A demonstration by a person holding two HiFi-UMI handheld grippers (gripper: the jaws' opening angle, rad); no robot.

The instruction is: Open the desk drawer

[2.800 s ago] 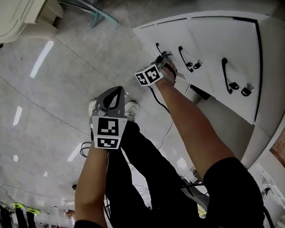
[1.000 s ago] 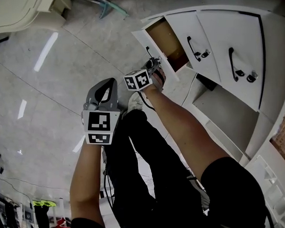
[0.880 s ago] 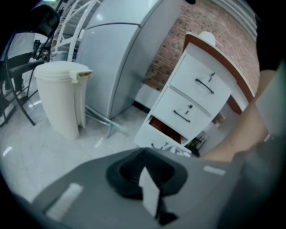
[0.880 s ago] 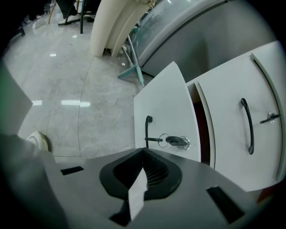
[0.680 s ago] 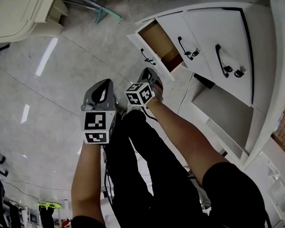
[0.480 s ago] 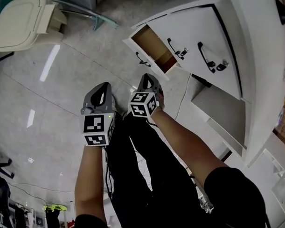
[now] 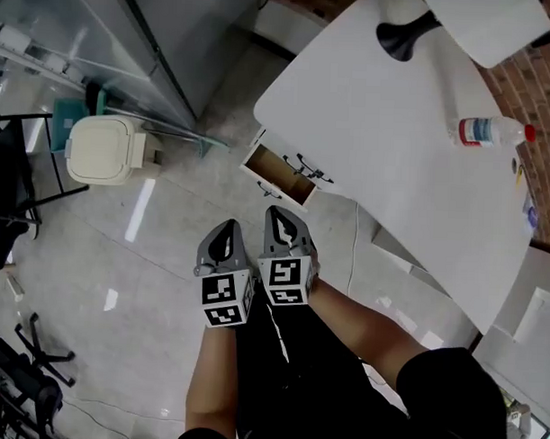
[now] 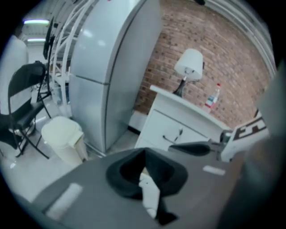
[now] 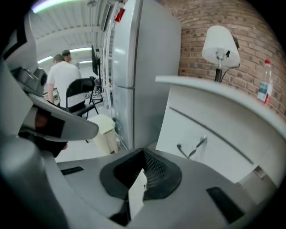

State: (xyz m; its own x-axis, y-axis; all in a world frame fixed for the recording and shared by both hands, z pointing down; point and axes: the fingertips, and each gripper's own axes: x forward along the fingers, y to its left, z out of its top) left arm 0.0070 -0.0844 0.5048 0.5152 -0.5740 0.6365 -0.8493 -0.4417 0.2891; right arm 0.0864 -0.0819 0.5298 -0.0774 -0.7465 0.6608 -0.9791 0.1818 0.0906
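Standing open at the near corner of the white desk (image 7: pixel 395 128), the drawer (image 7: pixel 278 174) juts out from the desk front with its brown inside showing and its dark handle (image 7: pixel 274 188) facing the floor side. Both grippers hang just in front of it, apart from it and touching nothing. The left gripper (image 7: pixel 228 227) and the right gripper (image 7: pixel 277 212) sit side by side, almost touching, each with its marker cube toward the person. In the left gripper view the left gripper (image 8: pixel 144 153) has its jaws pressed together with nothing between them; in the right gripper view the right gripper (image 9: pixel 143 153) is likewise closed up and empty. On the desk top stand a lamp (image 7: pixel 403 39) and, well apart from it, a plastic bottle (image 7: pixel 490 132) lying on its side in the head view. A pale waste bin (image 7: pixel 106 150) stands on the tiled floor (image 7: pixel 120 281) to the left of the drawer, beside a tall grey cabinet (image 7: pixel 164 39), with a black chair (image 7: pixel 6 187) further left. A person in a white shirt (image 9: pixel 62 76) shows far off in the right gripper view
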